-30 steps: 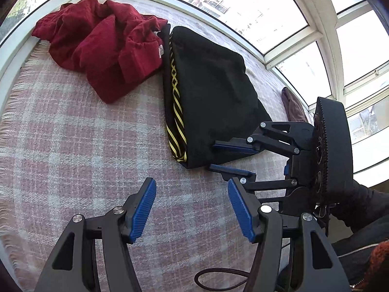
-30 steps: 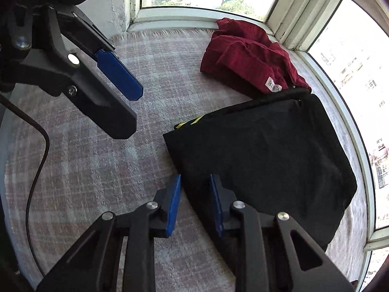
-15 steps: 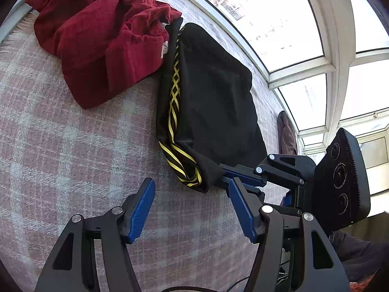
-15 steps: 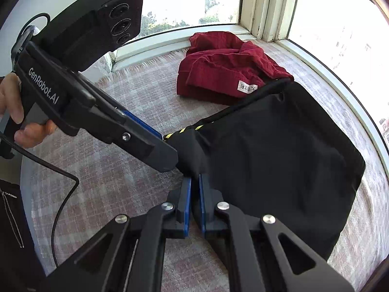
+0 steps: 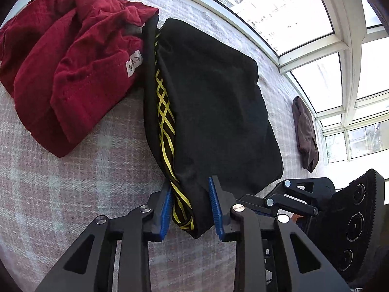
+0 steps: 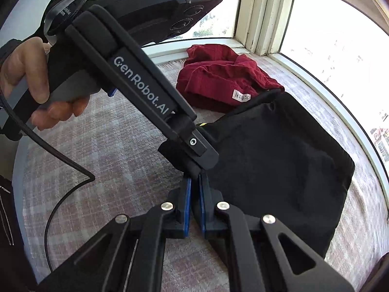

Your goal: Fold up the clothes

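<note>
A pink-and-white plaid blanket (image 5: 73, 170) covers the surface under the bay windows (image 5: 304, 19) and carries all the clothes. The black garment (image 5: 218, 112) with yellow criss-cross stripes lies folded across the middle of it, reaching from the centre of the left wrist view down toward 6 o'clock, where its near corner hangs lifted.

At 10 o'clock in that view a crumpled red garment (image 5: 73, 68) with a white label touches the black one's far edge. A small brown cloth (image 5: 306, 133) lies well apart at 3 o'clock, beside the window frame.

The left gripper (image 5: 190, 209) has its jaws partly closed around the striped corner, blue pads on either side of the bunched fabric. The right gripper (image 6: 193, 204) has its jaws pinched nearly together on the same black corner, just beside the left one. A hand (image 6: 31, 82) holds the left gripper's handle at 9 o'clock in the right wrist view.
</note>
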### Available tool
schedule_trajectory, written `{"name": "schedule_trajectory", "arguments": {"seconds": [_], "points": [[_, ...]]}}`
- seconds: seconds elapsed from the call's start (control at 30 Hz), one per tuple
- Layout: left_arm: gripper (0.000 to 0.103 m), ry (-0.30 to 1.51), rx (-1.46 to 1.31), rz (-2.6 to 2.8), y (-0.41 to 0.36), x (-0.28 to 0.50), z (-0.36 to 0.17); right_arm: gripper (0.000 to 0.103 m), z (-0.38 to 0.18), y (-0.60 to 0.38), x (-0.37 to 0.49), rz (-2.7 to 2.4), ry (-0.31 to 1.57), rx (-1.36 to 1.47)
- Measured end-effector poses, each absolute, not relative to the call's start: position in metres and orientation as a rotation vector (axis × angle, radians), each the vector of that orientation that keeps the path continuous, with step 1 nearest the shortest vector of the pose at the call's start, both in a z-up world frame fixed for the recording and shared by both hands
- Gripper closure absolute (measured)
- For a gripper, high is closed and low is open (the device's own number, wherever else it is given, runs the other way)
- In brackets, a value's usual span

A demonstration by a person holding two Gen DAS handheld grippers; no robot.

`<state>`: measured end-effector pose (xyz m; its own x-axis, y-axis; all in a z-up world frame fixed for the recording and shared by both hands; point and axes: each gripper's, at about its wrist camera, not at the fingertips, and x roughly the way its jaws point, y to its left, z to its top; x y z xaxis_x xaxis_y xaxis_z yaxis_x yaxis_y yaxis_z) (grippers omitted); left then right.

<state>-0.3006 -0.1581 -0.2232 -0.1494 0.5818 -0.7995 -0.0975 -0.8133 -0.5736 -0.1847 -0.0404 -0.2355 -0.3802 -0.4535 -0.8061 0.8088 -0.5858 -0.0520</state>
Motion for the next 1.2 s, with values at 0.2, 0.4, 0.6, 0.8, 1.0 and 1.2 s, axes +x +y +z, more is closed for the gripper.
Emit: {"name": "schedule_trajectory", "arguments": {"seconds": [0.2, 0.4, 0.6, 0.8, 1.0, 1.2], "points": [[0.092, -0.518, -1.654, 2.050, -0.164, -0.299, -0.220, 0.095, -0.235, -0.034, -0.179, -2.025, 0.576, 1.031], [0.093, -0.546, -1.644, 2.042, -0.170, -0.300, -0.215, 0.065, -0.225, 0.035, -0.156, -2.227, 0.518, 1.132], [0.093, -0.502, -1.654, 2.035, -0.166, -0.303, -0.212, 0.065, -0.231, 0.096, -0.140, -2.403, 0.634, 1.194], [0.093, -0.462, -1.681, 2.030, -0.164, -0.302, -0.212, 0.065, -0.249, 0.087, -0.142, -2.355, 0.843, 1.107], [0.093, -0.501, -1.707, 2.007, -0.167, -0.302, -0.218, 0.065, -0.237, 0.056, -0.134, -2.262, 1.034, 0.915], [0.093, -0.514, -1.699, 1.990, -0.164, -0.304, -0.216, 0.065, -0.239, -0.014, -0.136, -2.088, 0.980, 0.819]]}}
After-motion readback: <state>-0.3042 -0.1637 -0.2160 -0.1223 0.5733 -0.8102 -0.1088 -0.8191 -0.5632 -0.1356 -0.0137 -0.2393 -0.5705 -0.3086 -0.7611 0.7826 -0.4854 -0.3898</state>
